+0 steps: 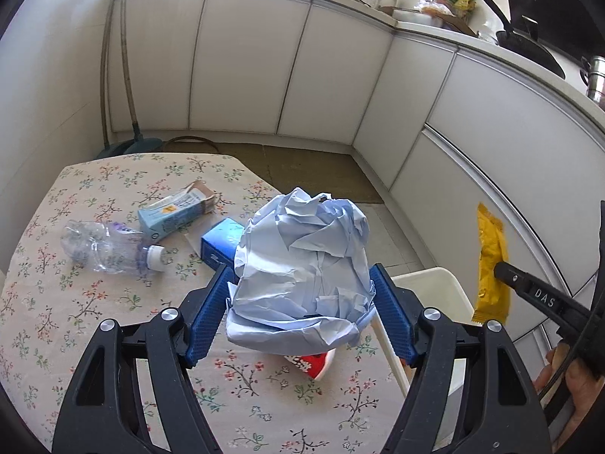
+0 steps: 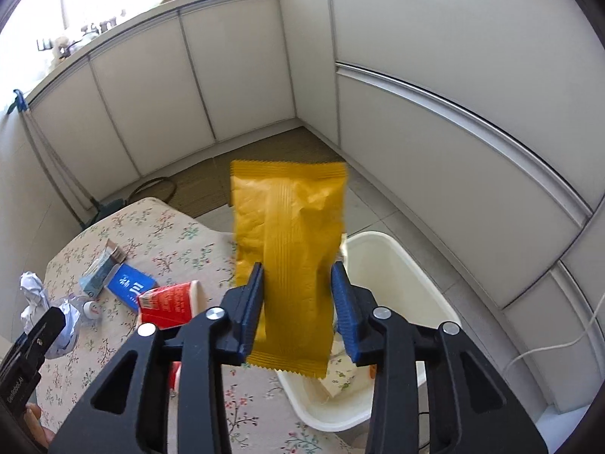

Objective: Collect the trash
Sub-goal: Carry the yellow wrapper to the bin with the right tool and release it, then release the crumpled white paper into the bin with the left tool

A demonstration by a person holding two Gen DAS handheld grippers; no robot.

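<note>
My left gripper (image 1: 300, 270) is shut on a big wad of crumpled pale blue paper (image 1: 302, 249), held above the flowered table (image 1: 94, 302). Its blue pads press the wad from both sides. A yellow snack wrapper (image 2: 289, 219) hangs face-on between the fingers of my right gripper (image 2: 298, 266), whose jaws stand apart and do not pinch it. Below and to the right of the wrapper stands a white bin (image 2: 401, 261) beside the table. The left wrist view shows the same wrapper (image 1: 491, 261) at the right, over the bin's rim (image 1: 435, 280).
On the table lie a clear plastic bottle (image 1: 109, 246), a light blue carton (image 1: 170, 215), a dark blue box (image 1: 221, 244) and a red cup (image 2: 166, 302). White kitchen cabinets (image 1: 245, 75) curve around behind. A broom (image 1: 128, 75) leans at the far left.
</note>
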